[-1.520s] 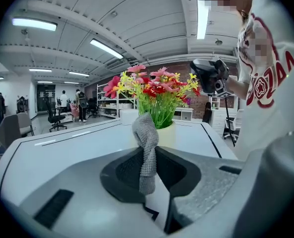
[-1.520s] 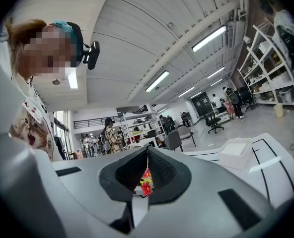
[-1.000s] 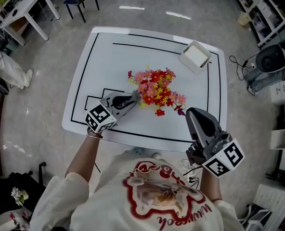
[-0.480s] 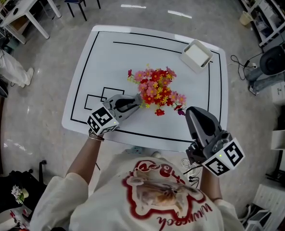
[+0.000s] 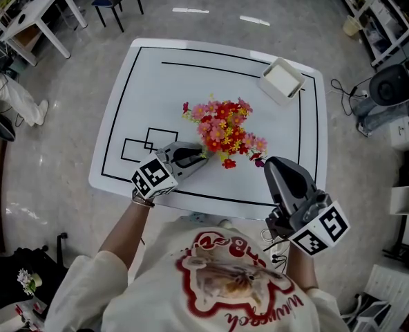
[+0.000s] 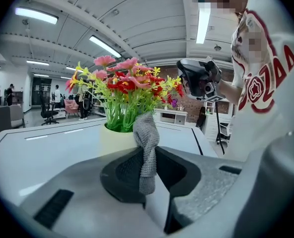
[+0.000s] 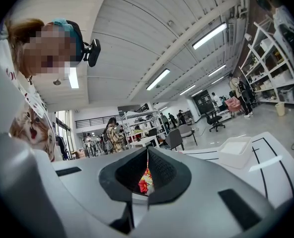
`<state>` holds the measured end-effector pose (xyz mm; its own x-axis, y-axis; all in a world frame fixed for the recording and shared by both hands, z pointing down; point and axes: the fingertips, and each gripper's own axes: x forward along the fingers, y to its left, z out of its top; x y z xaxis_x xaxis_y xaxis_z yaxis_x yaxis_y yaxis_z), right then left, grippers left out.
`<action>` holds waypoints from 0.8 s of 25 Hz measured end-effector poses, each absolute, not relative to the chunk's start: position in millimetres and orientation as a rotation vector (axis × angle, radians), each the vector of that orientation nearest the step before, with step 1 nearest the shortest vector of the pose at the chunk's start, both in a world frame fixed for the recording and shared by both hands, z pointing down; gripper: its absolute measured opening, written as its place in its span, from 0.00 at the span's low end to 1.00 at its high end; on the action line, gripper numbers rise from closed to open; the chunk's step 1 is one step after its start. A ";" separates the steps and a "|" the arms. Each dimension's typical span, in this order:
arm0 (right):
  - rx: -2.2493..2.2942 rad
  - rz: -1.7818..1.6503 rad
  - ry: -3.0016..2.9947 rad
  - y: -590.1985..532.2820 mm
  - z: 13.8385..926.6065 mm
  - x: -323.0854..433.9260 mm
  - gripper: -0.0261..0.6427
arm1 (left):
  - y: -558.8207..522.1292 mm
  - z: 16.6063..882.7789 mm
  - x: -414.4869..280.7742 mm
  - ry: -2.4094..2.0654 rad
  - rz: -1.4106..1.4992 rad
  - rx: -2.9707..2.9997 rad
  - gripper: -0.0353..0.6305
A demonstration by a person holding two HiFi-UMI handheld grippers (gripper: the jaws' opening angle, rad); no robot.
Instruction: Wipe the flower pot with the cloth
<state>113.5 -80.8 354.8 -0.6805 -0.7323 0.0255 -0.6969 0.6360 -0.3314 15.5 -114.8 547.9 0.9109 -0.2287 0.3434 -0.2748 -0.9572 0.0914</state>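
Near right, the right gripper (image 5: 271, 164) hovered at the table (image 5: 156, 88) edge, jaws pressed together, empty. Left gripper (image 6: 147, 158) pinched a grey cloth (image 6: 147, 145) just beside the cream flower pot (image 6: 112, 140), mid-table. Wiping step looked in hand; next prob. needs cloth pressed to pot wall & swept round.

Cream flower pot (image 6: 112, 139) sits upright, full of red and pink flowers (image 6: 124, 81). Grey knit cloth (image 6: 147, 133) sticks up bunched just in front of it, pinched in the left gripper (image 6: 149, 167).
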 end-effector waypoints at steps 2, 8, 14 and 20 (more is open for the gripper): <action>-1.201 -0.482 2.742 -79.9 354.8 112.5 0.05 | -112.4 547.0 18.8 -0.374 0.498 2.938 0.15; -1.203 -0.487 2.742 -79.9 357.1 111.6 0.05 | -110.0 546.5 25.8 -0.348 0.485 2.942 0.15; -1.206 -0.491 2.743 -79.9 359.7 108.7 0.05 | -105.6 546.3 31.6 -0.313 0.466 2.950 0.15; -1.206 -0.492 2.745 -81.4 361.3 104.0 0.05 | -97.4 536.1 35.5 -0.248 0.407 2.986 0.15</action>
